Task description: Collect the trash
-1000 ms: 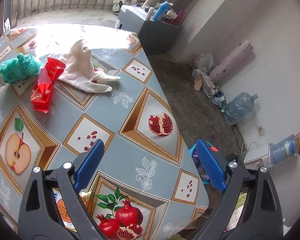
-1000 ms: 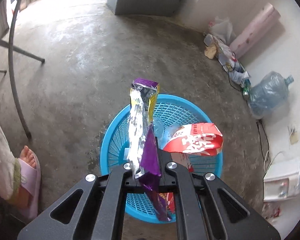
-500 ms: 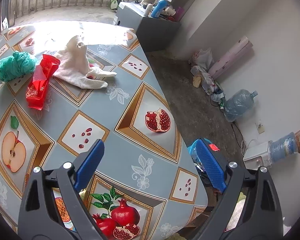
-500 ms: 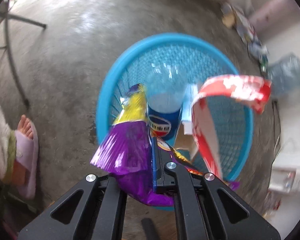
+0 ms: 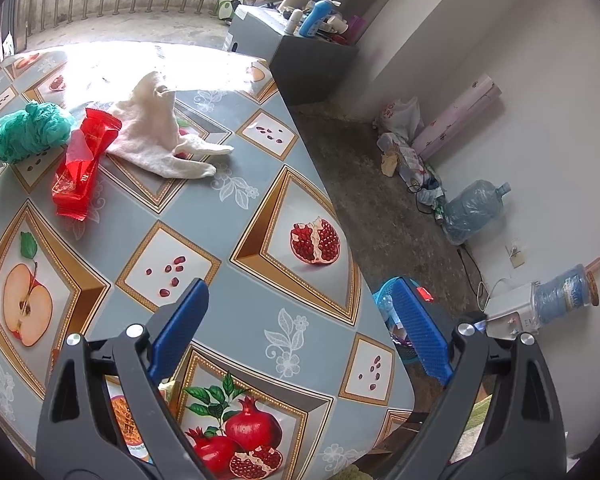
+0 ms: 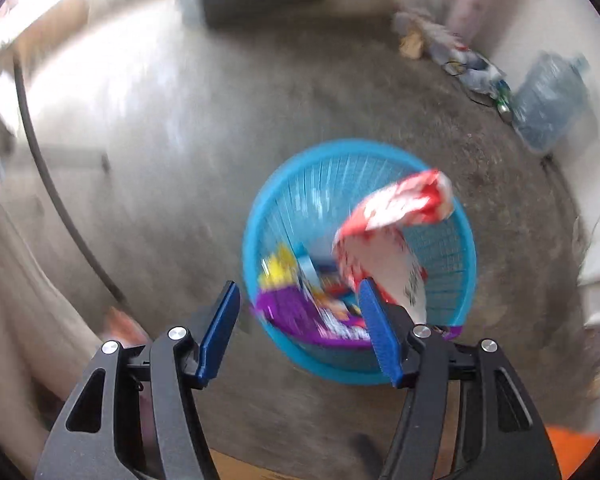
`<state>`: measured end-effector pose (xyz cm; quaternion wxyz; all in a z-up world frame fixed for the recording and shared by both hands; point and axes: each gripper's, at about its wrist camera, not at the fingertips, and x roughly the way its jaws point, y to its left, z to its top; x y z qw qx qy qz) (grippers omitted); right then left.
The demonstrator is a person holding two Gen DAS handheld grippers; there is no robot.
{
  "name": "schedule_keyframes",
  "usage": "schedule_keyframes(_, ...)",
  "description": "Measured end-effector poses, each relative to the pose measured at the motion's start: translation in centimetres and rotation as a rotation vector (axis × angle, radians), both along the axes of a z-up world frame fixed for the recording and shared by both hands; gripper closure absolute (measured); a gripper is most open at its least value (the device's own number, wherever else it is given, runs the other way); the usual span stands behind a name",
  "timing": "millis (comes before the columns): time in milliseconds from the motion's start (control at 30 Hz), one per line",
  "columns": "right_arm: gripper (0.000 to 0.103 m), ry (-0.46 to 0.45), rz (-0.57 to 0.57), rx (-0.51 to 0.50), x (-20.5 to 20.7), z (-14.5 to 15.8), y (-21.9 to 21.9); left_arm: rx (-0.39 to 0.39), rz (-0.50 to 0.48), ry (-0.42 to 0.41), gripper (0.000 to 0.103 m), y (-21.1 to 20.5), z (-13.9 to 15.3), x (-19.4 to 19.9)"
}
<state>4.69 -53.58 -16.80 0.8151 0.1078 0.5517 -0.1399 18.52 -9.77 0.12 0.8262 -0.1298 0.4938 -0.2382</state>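
In the right wrist view my right gripper [image 6: 300,320] hangs over the blue mesh basket [image 6: 458,280] on the floor; its jaws are opening and nothing is between them. The purple wrapper [image 6: 300,314] lies inside the basket beside a red-and-white wrapper [image 6: 396,204] that sticks up. On the fruit-print table [image 5: 220,208] lie a red wrapper [image 5: 80,172], a green plastic bag [image 5: 28,130] and a white cloth [image 5: 156,132]. My left gripper [image 5: 300,320] is open above the table's near corner, holding nothing. The basket [image 5: 384,300] peeks out past the table edge.
A dark cabinet [image 5: 312,60] with bottles stands behind the table. Water jugs [image 5: 472,210], bags and a pink roll [image 5: 456,120] lie along the white wall. A person's foot in a pink sandal [image 6: 124,324] is on the floor left of the basket, near a table leg [image 6: 60,200].
My right gripper went from shut on the purple wrapper to open; the wrapper dropped into the basket. The right gripper rose and rolled. The left view barely shifted.
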Motion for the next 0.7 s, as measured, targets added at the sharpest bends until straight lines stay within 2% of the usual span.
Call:
schedule_keyframes(100,0.035,-0.150,-0.209,0.116,-0.1,2.7,-3.6,0.002,0.008,-0.013,0.014,0.3,0.3,-0.2)
schedule_keyframes(133,0.035,-0.161,-0.293,0.142,0.0,2.7,-4.9,0.005,0.011,-0.020,0.014,0.4,0.4,-0.2)
schedule_keyframes(200,0.035,-0.114,-0.443,0.178,0.3,1.5,-7.3,0.016,0.019,-0.034,0.014,0.6,0.6,-0.4)
schedule_keyframes(267,0.035,-0.092,-0.522,0.240,0.7,-0.1,-8.6,0.023,0.026,-0.039,0.014,0.9,0.6,-0.5)
schedule_keyframes(333,0.036,-0.084,-0.584,0.344,1.0,-2.3,-9.8,0.027,0.034,-0.036,0.014,1.2,0.6,-0.4)
schedule_keyframes(367,0.039,-0.072,-0.607,0.369,1.1,-3.6,-9.9,0.029,0.037,-0.035,0.014,1.3,0.6,-0.4)
schedule_keyframes(467,0.059,-0.025,-0.678,0.450,1.7,-7.2,-10.7,0.040,0.050,-0.038,0.014,1.7,0.5,-0.1)
schedule_keyframes(533,0.079,-0.029,-0.745,0.530,1.1,-9.5,-11.4,0.046,0.061,-0.034,0.014,1.9,0.5,0.3)
schedule_keyframes(633,0.087,-0.077,-0.861,0.679,-0.5,-12.7,-12.2,0.050,0.074,-0.023,0.014,2.0,0.2,0.9)
schedule_keyframes(700,0.088,-0.088,-0.920,0.728,-1.2,-14.4,-12.3,0.054,0.078,-0.015,0.014,2.0,0.0,1.2)
